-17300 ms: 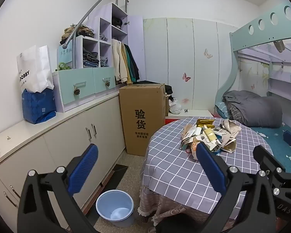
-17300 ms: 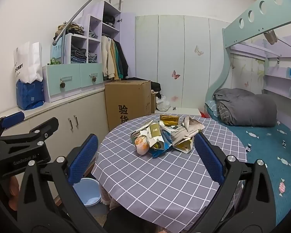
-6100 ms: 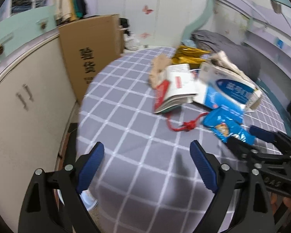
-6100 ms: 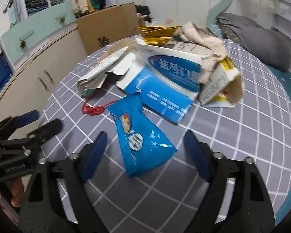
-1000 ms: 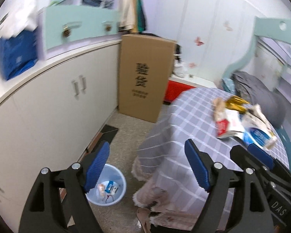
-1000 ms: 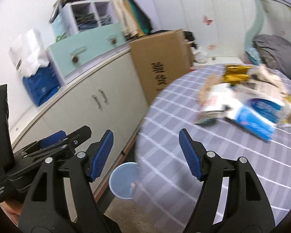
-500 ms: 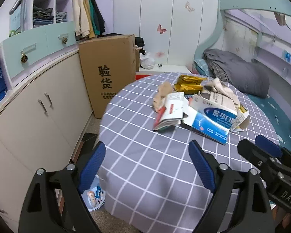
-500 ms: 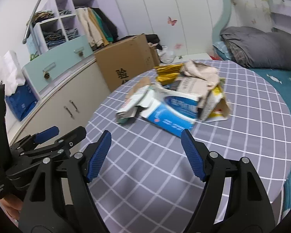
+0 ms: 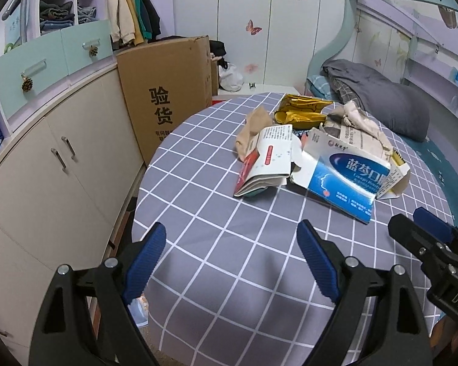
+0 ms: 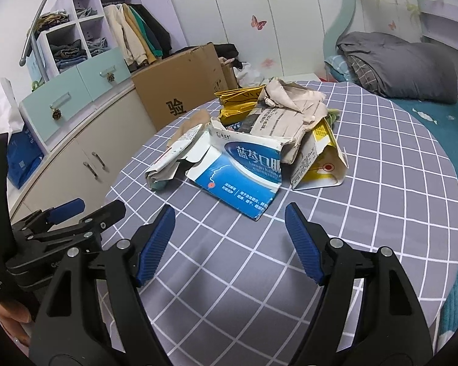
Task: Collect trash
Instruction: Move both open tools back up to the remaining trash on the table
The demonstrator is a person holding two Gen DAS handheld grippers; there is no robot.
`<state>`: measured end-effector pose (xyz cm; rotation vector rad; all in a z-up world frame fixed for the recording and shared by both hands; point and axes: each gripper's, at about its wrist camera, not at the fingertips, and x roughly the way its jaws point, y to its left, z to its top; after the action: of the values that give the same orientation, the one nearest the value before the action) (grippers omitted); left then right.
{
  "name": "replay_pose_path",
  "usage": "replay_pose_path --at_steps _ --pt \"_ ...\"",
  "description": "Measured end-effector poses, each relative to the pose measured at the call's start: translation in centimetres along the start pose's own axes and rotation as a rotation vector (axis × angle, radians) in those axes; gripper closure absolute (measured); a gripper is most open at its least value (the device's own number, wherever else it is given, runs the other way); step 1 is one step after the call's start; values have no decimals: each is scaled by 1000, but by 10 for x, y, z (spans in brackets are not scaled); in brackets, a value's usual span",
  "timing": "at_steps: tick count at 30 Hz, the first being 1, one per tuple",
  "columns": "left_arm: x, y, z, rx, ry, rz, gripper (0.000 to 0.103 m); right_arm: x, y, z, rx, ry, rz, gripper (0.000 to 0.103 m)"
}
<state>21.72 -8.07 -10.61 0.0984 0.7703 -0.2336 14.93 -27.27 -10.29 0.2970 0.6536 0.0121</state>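
Ahead of both wide-open, empty grippers, left (image 9: 230,259) and right (image 10: 229,239), lies a torn, flattened blue-and-white carton (image 10: 244,174) among crumpled trash.

A matt grey cloth with a white grid (image 9: 216,213) is spread over the round table. A glossy blue-and-white printed card carton (image 10: 244,174) and a crumpled, matt beige paper wrapper (image 10: 293,103) are seen near its far edge, beside a shiny, creased gold foil pouch (image 9: 302,111). Ribbed blue pads (image 10: 155,241) are fitted on matt black plastic gripper arms. Plain brown corrugated cardboard forms the tall box (image 9: 168,91).
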Motion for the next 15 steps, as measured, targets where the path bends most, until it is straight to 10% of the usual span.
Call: replay_pose_path --at_steps 15 --pt "18 -6 11 24 8 -12 16 20 -7 10 -45 19 -29 29"
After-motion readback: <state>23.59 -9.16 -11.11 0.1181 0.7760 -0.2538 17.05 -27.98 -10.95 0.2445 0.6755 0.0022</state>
